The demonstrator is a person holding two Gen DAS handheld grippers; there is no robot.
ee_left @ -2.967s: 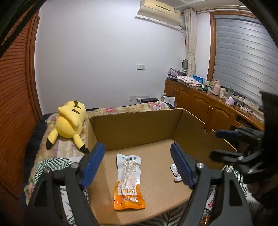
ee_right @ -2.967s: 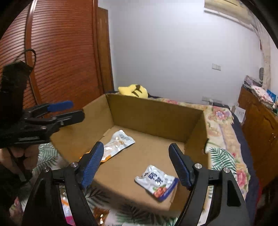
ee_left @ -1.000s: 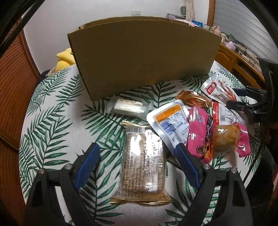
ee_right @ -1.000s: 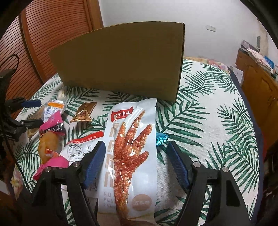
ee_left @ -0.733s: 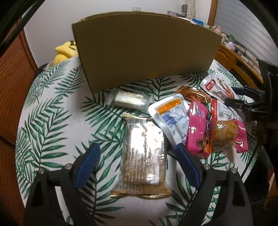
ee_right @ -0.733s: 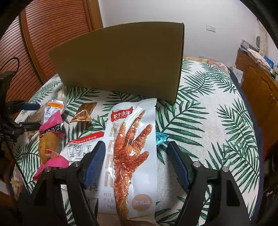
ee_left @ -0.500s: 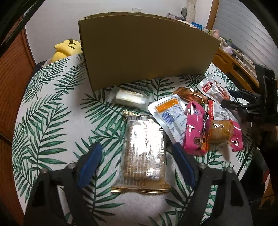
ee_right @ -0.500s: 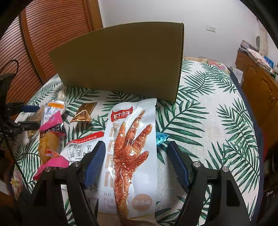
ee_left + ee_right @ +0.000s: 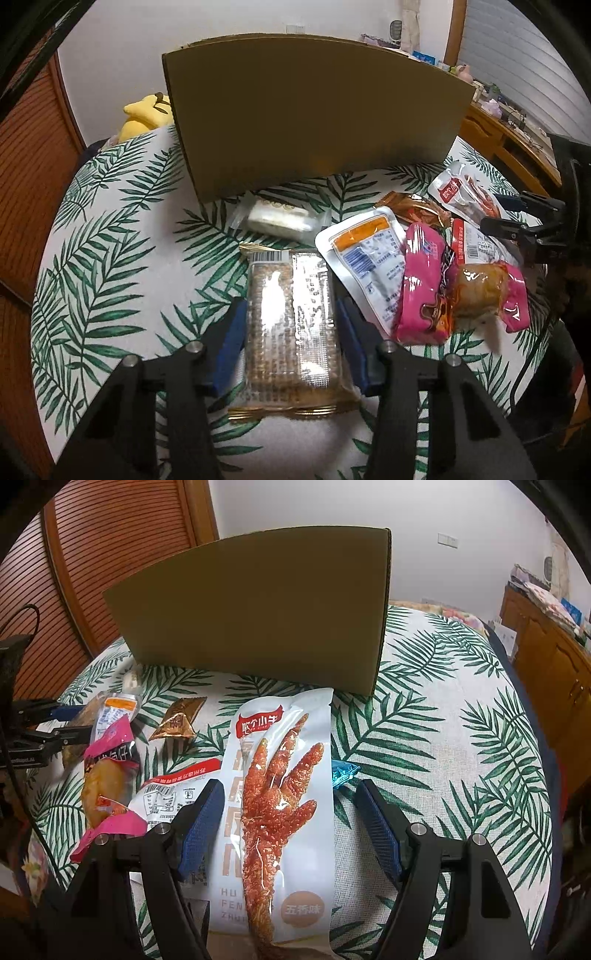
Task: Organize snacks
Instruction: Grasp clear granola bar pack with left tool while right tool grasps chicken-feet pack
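Observation:
A clear-wrapped cracker pack lies on the leaf-print tablecloth in the left wrist view. My left gripper straddles it; its jaws are closing, and both blue pads touch the pack's long sides. In the right wrist view a long white pack showing a red chicken foot lies between the fingers of my right gripper, which stands open with a gap on the right side. The cardboard box stands just behind the snacks, its outer wall facing me.
Loose snacks lie between the grippers: a white-orange pouch, a pink pack, a white bar, a gold triangle, a red-white pouch, a blue candy. A yellow plush lies behind the box.
The left jaws have narrowed from wide apart onto the sides of the cracker pack. The right gripper and the chicken foot pack have not moved.

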